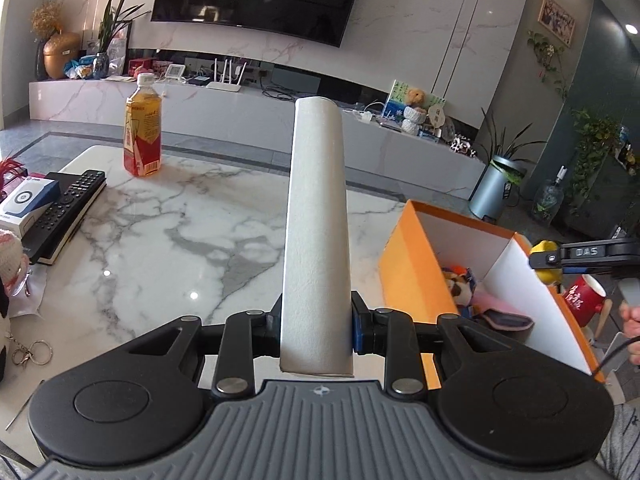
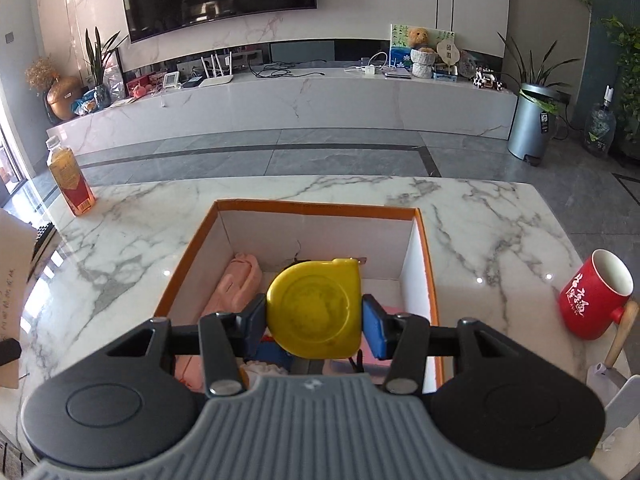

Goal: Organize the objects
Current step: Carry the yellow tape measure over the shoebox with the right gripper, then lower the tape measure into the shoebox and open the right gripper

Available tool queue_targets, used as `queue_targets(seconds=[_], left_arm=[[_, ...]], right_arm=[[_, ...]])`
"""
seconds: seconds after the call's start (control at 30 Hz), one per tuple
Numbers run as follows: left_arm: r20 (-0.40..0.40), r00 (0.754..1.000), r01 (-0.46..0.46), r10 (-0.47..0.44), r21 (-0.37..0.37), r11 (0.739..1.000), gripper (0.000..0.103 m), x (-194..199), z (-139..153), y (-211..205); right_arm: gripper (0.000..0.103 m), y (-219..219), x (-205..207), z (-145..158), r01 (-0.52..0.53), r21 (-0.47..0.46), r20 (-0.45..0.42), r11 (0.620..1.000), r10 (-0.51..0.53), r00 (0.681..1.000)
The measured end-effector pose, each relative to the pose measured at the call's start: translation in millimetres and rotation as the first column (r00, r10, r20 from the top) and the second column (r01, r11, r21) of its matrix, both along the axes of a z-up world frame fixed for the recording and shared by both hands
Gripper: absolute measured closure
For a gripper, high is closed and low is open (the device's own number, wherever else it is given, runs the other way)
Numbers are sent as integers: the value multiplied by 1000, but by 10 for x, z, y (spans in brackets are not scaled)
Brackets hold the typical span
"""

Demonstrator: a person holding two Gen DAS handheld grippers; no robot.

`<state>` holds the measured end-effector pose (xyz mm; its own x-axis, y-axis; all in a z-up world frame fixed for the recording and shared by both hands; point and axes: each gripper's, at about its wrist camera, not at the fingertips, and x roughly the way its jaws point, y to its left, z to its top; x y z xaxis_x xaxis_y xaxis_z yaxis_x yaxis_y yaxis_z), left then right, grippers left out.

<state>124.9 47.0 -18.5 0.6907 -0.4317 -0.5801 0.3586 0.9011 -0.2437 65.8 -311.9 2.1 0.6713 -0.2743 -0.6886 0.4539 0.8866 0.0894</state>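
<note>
My left gripper (image 1: 316, 326) is shut on a long white paper roll (image 1: 316, 220) that sticks out forward above the marble table (image 1: 180, 240). To its right stands the orange box (image 1: 408, 264) with white inner walls, soft toys inside. My right gripper (image 2: 314, 322) is shut on a yellow tape measure (image 2: 314, 310) and hangs over the orange box (image 2: 320, 210). A pink soft toy (image 2: 238, 284) and other small items lie in the box below. In the left wrist view the right gripper (image 1: 546, 260) with the tape measure (image 1: 548, 272) shows at the box's right side.
A bottle of orange tea (image 1: 142, 132) stands at the table's far left. A black remote control (image 1: 70, 208), a white and blue box (image 1: 24, 204) and a key ring (image 1: 30, 354) lie at the left. A red mug (image 2: 596, 294) stands right of the box, a knife handle (image 2: 620, 336) beside it.
</note>
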Motion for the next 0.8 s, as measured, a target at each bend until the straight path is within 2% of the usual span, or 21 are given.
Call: queue_targets(seconds=[0.17,0.3,0.43,0.57,0.63,0.7,0.8], left_arm=[[11,998,60,-60,-18,998,70,-59,-14,-95],[-34,997,68,-68,-15,998,70,0,-126,-99],[-46,997,55,-54,13,998,70,18,-186,-53],[-66,996,57,-57,-4,998,70,58,-205,-12],[-60,996,62,-62,1,998,70,19,-192,-8],[-54,996,65,-65,7,998,70,-24,-180,4],[-48,997,62,-62,7,998,70,-57,-162,26]], right_arm=[[51,-326,306,-196,-35,22,-88,999,36,995],[51,-466,556,-392,-64,33,-185,997,69,980],[51,-325,363,-438,-137,87,-229,987,153,961],[51,-164,182,-574,-173,102,-306,980,197,932],[51,-106,216,-592,-191,75,-337,979,206,919],[51,-108,291,-611,-192,89,-348,977,211,913],[51,-103,464,-658,-192,30,-400,981,187,897]])
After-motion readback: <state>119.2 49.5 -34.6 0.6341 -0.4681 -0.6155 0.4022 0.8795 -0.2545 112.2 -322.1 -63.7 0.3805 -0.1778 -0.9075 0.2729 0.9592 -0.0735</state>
